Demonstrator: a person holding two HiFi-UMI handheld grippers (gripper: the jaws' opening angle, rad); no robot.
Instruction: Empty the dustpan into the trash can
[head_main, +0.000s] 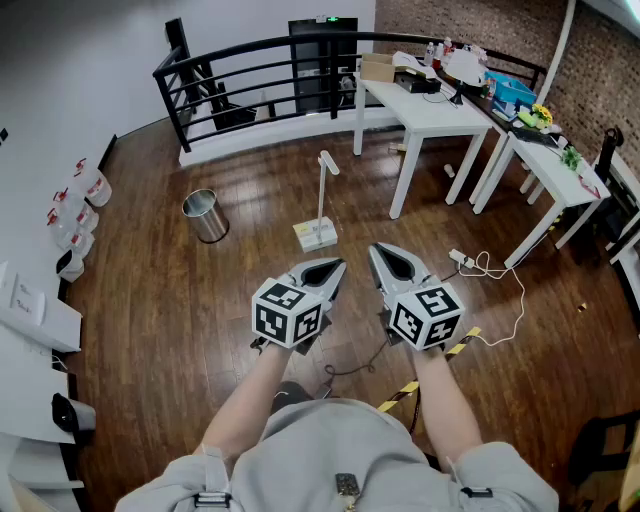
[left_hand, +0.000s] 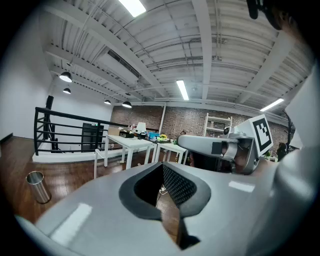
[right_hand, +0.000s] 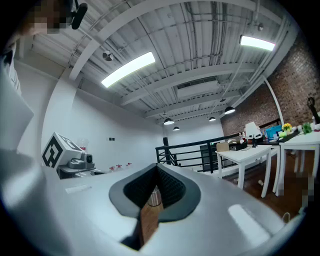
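A white long-handled dustpan (head_main: 316, 235) stands on the wooden floor, handle upright, ahead of both grippers. A silver trash can (head_main: 205, 216) stands on the floor to its left; it also shows in the left gripper view as a small can (left_hand: 37, 186) and as a sliver past the jaws in the right gripper view (right_hand: 155, 196). My left gripper (head_main: 336, 270) and right gripper (head_main: 383, 256) are held side by side in front of the person's body, well short of the dustpan. Both are shut with nothing between their jaws.
White tables (head_main: 432, 112) loaded with clutter stand at the back right, a second table (head_main: 548, 172) beside them. A black railing (head_main: 250, 62) runs along the back. A power strip with cable (head_main: 463, 261) lies on the floor at right; white jugs (head_main: 78, 208) line the left wall.
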